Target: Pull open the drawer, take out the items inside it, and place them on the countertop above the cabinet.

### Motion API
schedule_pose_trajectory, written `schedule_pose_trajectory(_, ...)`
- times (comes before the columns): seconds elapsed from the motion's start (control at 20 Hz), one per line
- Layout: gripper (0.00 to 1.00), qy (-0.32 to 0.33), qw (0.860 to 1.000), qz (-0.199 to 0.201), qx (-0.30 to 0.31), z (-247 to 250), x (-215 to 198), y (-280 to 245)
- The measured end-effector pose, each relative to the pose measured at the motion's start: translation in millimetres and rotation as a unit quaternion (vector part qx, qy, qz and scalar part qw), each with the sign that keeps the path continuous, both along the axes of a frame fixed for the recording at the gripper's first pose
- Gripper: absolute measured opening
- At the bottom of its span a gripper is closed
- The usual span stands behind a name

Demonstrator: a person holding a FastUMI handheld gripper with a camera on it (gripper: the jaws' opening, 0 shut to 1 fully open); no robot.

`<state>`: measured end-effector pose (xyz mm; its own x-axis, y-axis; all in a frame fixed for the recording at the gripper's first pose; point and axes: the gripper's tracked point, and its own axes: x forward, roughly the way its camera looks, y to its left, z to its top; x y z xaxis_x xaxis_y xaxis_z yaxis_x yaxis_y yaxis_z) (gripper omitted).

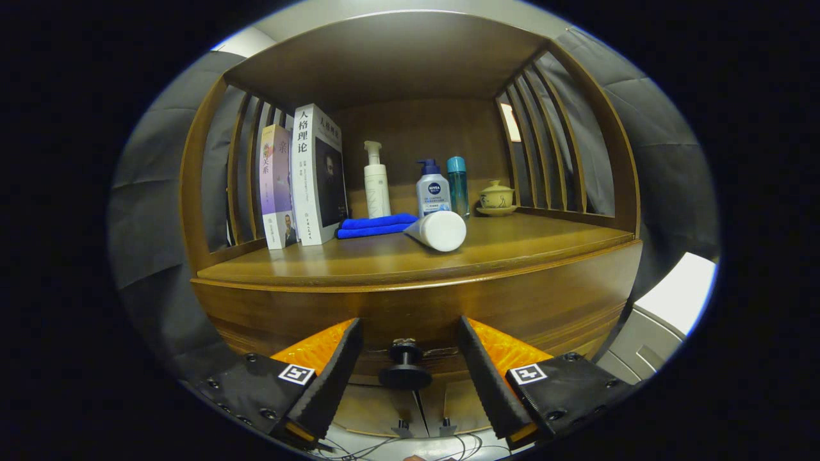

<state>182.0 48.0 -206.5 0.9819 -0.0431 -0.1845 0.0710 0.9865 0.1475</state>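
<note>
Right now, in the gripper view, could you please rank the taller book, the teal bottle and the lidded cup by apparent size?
1. Taller book
2. Teal bottle
3. Lidded cup
The book stands nearer, which flatters it. The open gripper flanks the drawer knob.

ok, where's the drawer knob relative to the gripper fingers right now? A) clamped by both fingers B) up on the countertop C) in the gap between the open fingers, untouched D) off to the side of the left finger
C: the drawer knob sits in the gap between the spread fingers of the gripper, with space showing on both sides of it, so neither finger presses on it.
</note>
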Motion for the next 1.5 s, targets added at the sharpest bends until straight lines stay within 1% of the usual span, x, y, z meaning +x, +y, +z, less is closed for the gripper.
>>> schedule_pose_trajectory(0.15,0.96,-0.011,1.0,-0.015,-0.024,6.3,-24.1,-16.1)
schedule_pose_trajectory(0.25,0.95,-0.024,0.999,-0.014,-0.04,14.7,-44.7,-22.0)
schedule_pose_trajectory(0.35,0.95,-0.032,0.999,-0.015,-0.04,23.6,-65.4,-27.0)
schedule_pose_trajectory(0.5,0.95,-0.061,0.998,-0.021,-0.02,46.3,-94.1,-35.0)
schedule_pose_trajectory(0.75,0.95,-0.085,0.996,0.002,0.036,77.0,-135.1,-35.4)
schedule_pose_trajectory(0.9,0.95,-0.095,0.994,0.004,0.045,91.4,-153.2,-44.9)
schedule_pose_trajectory(0.95,0.96,-0.093,0.995,0.004,0.04,94.0,-159.6,-47.4)
schedule_pose_trajectory(1.15,0.98,-0.115,0.993,0.003,-0.03,122.9,-177.4,-51.9)
schedule_pose_trajectory(1.35,0.97,-0.13,0.991,0.027,-0.032,155.2,-192.0,-31.3)
schedule_pose_trajectory(1.5,0.97,-0.159,0.985,0.028,-0.065,182.4,-201.1,-22.8)
